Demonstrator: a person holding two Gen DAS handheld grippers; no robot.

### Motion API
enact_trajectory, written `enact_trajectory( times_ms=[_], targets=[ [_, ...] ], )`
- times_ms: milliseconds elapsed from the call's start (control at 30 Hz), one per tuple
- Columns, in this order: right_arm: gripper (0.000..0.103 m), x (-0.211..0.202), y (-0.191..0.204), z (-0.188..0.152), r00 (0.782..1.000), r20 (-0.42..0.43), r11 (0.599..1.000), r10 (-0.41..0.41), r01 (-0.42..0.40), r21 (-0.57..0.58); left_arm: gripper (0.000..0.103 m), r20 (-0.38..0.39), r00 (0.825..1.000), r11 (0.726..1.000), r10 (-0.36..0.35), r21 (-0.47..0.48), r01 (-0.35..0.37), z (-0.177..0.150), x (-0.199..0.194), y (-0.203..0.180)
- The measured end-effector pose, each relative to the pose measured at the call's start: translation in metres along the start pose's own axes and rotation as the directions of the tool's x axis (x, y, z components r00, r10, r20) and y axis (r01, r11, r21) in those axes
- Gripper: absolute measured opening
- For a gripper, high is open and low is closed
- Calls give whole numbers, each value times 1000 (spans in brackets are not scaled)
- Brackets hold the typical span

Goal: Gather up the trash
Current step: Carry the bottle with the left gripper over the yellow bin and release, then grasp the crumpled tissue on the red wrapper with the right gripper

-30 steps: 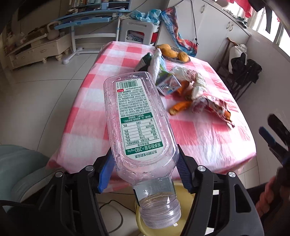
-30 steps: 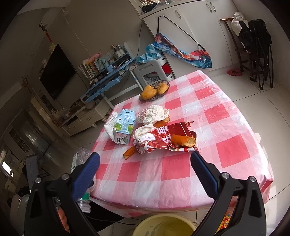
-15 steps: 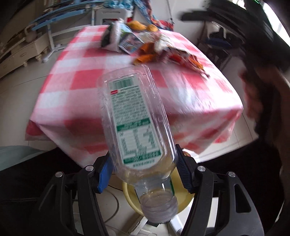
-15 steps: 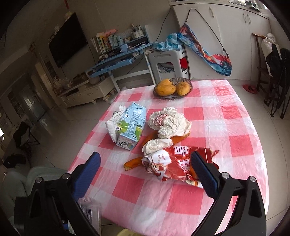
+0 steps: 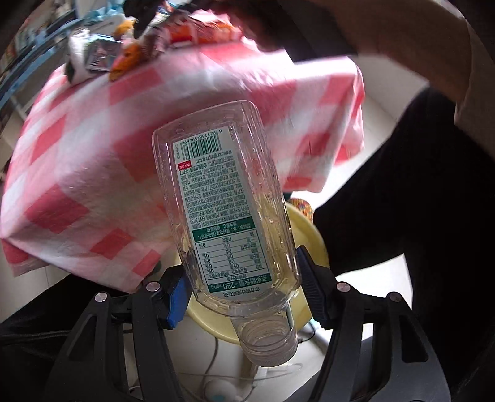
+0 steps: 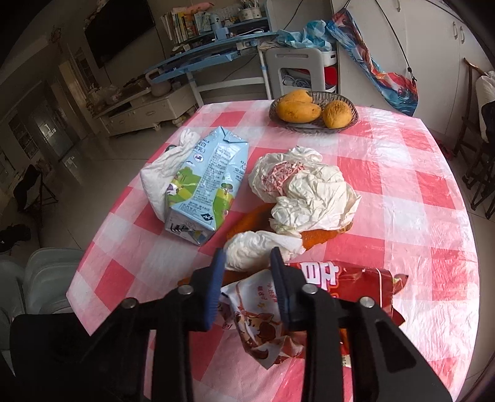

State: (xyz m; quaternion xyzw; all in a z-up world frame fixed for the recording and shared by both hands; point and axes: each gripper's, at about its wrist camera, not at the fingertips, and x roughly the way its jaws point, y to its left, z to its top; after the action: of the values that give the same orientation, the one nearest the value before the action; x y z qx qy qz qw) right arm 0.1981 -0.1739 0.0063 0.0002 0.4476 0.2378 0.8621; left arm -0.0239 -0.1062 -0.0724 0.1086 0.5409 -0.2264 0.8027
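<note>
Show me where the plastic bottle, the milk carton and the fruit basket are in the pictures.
plastic bottle (image 5: 222, 216), left wrist view, on its printed label.
milk carton (image 6: 207, 182), right wrist view, on its broad printed side.
fruit basket (image 6: 352, 119), right wrist view, on its right rim.

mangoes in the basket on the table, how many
3, all in the basket at the table's far edge: a large mango at front left, one behind it, one on the right. More could be hidden behind.

Room was pretty dim: dark TV (image 6: 119, 29) at 11 o'clock, blue desk (image 6: 210, 54) at 12, white cabinets (image 6: 433, 62) at 2, pale tiled floor (image 6: 102, 160), pink-checked worktop (image 6: 402, 191).
</note>
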Motion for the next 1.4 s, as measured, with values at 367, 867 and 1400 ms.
enact_trajectory(
  times_ms=[367, 867, 1400],
  targets=[
    [13, -23, -4, -2, 994, 80, 995, 73, -78, 70, 61, -50, 998, 999, 30, 45, -28, 0, 13, -5],
    [2, -2, -2, 2, 998, 57, 1000, 3, -5, 20, 61, -33, 999, 999, 31, 17, -31, 5, 12, 0],
    [2, -72, 2, -1, 947, 262, 977, 187, -207, 48, 63, 44, 998, 996, 48, -72, -45, 11, -4, 17]
  ],
)
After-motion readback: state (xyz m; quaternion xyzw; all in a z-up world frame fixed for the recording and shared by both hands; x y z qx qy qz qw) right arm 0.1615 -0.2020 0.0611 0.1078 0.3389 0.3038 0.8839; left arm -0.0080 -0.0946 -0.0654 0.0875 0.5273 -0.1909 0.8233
